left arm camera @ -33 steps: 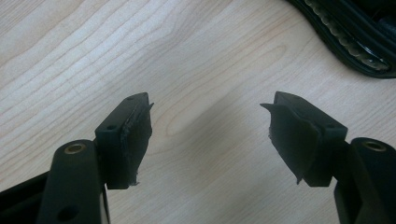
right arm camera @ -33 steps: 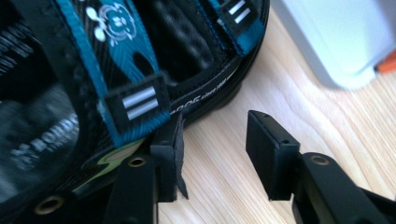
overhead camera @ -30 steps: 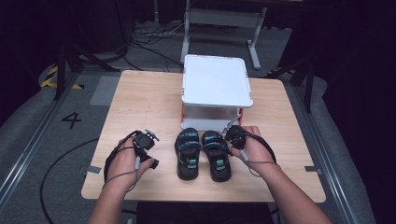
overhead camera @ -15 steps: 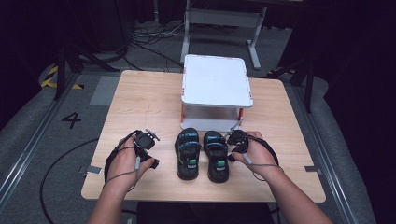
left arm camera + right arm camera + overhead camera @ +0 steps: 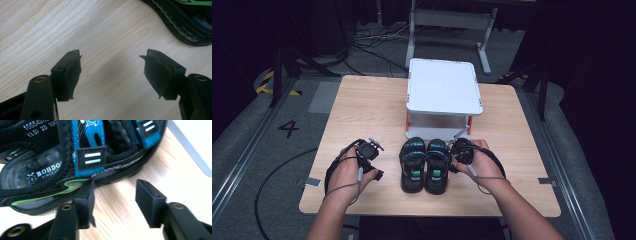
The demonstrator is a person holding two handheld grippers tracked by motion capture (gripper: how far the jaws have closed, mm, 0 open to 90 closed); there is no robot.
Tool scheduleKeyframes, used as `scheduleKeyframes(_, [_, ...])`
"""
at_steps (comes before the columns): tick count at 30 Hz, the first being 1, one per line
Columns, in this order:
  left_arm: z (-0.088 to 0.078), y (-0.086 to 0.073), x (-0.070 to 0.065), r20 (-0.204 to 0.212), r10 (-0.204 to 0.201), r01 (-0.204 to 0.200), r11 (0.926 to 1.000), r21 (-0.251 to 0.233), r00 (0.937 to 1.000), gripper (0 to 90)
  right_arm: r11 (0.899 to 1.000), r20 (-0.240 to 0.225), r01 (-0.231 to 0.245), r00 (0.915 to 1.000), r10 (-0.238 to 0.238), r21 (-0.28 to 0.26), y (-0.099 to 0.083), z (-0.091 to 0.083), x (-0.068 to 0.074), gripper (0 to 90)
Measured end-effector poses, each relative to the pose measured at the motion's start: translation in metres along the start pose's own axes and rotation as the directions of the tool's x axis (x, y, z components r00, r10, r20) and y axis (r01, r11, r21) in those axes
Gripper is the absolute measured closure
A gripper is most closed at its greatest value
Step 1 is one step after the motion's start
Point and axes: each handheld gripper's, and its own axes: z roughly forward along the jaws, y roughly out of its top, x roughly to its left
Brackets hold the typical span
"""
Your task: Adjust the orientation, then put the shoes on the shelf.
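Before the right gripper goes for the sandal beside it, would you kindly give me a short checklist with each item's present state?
1. Right gripper open: ok, jaws apart.
2. Nothing between its jaws: ok, bare light wooden table there.
3. Lined up on the black sandal with blue straps and green trim: not ok, one jaw is at the sole's edge and the other is off it; whether it touches, cannot tell.
4. Other black sandal apart from it: not ok, the pair lie side by side.
5. Left gripper out of the way: ok, open over bare table.
6. White two-tier rack clear of the sandals: cannot tell.
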Motion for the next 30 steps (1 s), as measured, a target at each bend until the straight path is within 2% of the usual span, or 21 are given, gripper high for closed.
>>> scheduleKeyframes(3, [-0.001, 0.000, 0.002, 0.000, 0.005, -0.005, 1.0000, 0.001, 1.0000, 30.3, 1.000, 0.000, -0.009, 1.0000, 0.009, -0.015, -0.003, -0.006, 0.000, 44.6])
scheduleKeyframes(5, [-0.002, 0.001, 0.005, 0.004, 0.005, -0.005, 1.0000, 0.003, 1.0000, 30.1, 0.998, -0.010, -0.023, 0.9997, 0.023, -0.050, -0.006, -0.016, 0.003, 40.6])
scheduleKeyframes(8, [-0.004, 0.001, 0.012, -0.006, 0.002, -0.002, 0.9999, 0.016, 1.0000, 30.2, 0.997, -0.031, -0.028, 0.9992, 0.025, -0.073, -0.005, -0.029, 0.007, 40.2])
scheduleKeyframes(10, [-0.007, 0.001, 0.018, -0.022, 0.005, -0.005, 0.9997, 0.025, 0.9997, 30.3, 0.996, -0.022, -0.025, 0.9995, 0.024, -0.081, -0.002, -0.038, 0.010, 39.5])
scheduleKeyframes(13, [-0.009, 0.001, 0.025, -0.028, 0.011, -0.009, 0.9989, 0.046, 0.9996, 30.0, 0.995, 0.005, -0.030, 0.9995, 0.030, -0.095, 0.004, -0.047, 0.014, 29.8])
scheduleKeyframes(17, [-0.010, 0.002, 0.031, -0.010, 0.011, -0.010, 0.9985, 0.055, 0.9999, 29.9, 0.998, 0.003, -0.014, 0.9999, 0.014, -0.061, 0.009, -0.050, 0.018, 34.4])
scheduleKeyframes(21, [-0.010, 0.004, 0.034, -0.009, 0.024, -0.023, 0.9973, 0.069, 0.9997, 29.8, 0.996, 0.019, -0.041, 0.9989, 0.043, -0.076, 0.015, -0.053, 0.026, 34.9])
scheduleKeyframes(22, [-0.010, 0.005, 0.034, -0.010, 0.023, -0.022, 0.9970, 0.074, 0.9997, 29.9, 0.996, 0.013, -0.042, 0.9990, 0.043, -0.085, 0.017, -0.056, 0.029, 39.4])
scheduleKeyframes(24, [-0.010, 0.006, 0.035, -0.012, 0.025, -0.024, 0.9965, 0.080, 0.9996, 29.8, 0.995, -0.008, -0.043, 0.9991, 0.042, -0.087, 0.020, -0.060, 0.036, 39.5])
scheduleKeyframes(26, [-0.010, 0.006, 0.035, -0.013, 0.022, -0.021, 0.9966, 0.079, 0.9997, 29.6, 0.993, -0.034, -0.049, 0.9983, 0.046, -0.106, 0.023, -0.065, 0.043, 44.8])
scheduleKeyframes(28, [-0.011, 0.005, 0.035, -0.009, 0.028, -0.027, 0.9962, 0.083, 0.9996, 29.6, 0.987, -0.064, -0.091, 0.9945, 0.083, -0.129, 0.026, -0.067, 0.048, 44.9])
scheduleKeyframes(29, [-0.010, 0.004, 0.035, -0.008, 0.024, -0.023, 0.9965, 0.080, 0.9997, 29.6, 0.983, -0.098, -0.117, 0.9898, 0.104, -0.139, 0.028, -0.068, 0.052, 47.9])
scheduleKeyframes(30, [-0.011, 0.003, 0.035, -0.008, 0.017, -0.017, 0.9968, 0.078, 0.9998, 29.6, 0.984, -0.115, -0.120, 0.9878, 0.105, -0.131, 0.029, -0.069, 0.053, 48.4])
